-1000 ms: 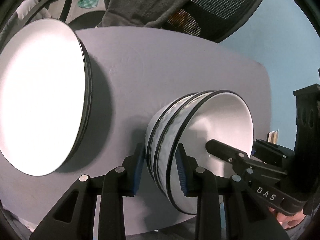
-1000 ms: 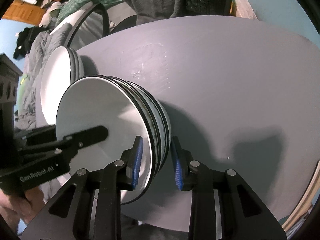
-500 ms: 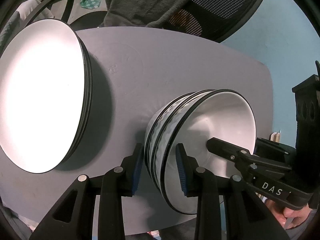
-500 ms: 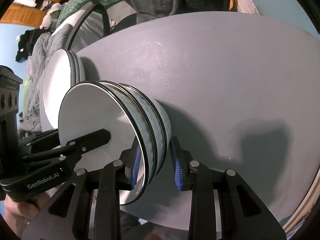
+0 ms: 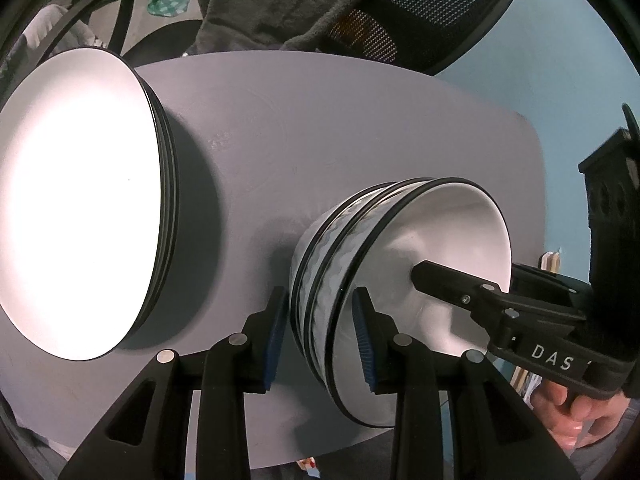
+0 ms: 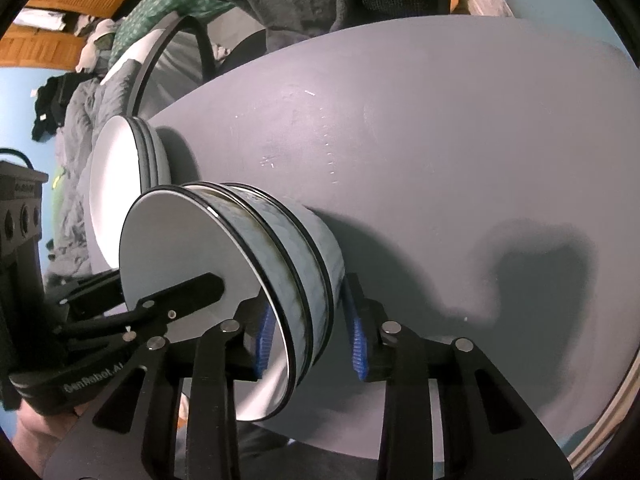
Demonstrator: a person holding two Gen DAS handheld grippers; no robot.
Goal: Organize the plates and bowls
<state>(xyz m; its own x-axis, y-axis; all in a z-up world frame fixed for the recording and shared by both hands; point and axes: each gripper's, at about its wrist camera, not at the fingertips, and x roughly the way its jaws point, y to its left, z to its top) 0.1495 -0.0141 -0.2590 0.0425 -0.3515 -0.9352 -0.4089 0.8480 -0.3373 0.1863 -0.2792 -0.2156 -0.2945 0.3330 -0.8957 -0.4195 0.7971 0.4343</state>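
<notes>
A stack of three white bowls with black rims sits on the grey table, also in the right wrist view. My left gripper straddles the stack's rim on one side, jaws open around it. My right gripper straddles the opposite rim, jaws wider apart than before, pads off the bowls. Its fingers show inside the top bowl in the left wrist view. A stack of white plates with black rims lies to the left; it also shows in the right wrist view.
A black mesh office chair draped with a grey cloth stands behind the table. The table's near edge runs just below the bowls. A bed with clothes lies beyond the plates.
Both grippers have widened around the bowl stack's rims. The bowl stack now rests on the table, a little farther from the plates.
</notes>
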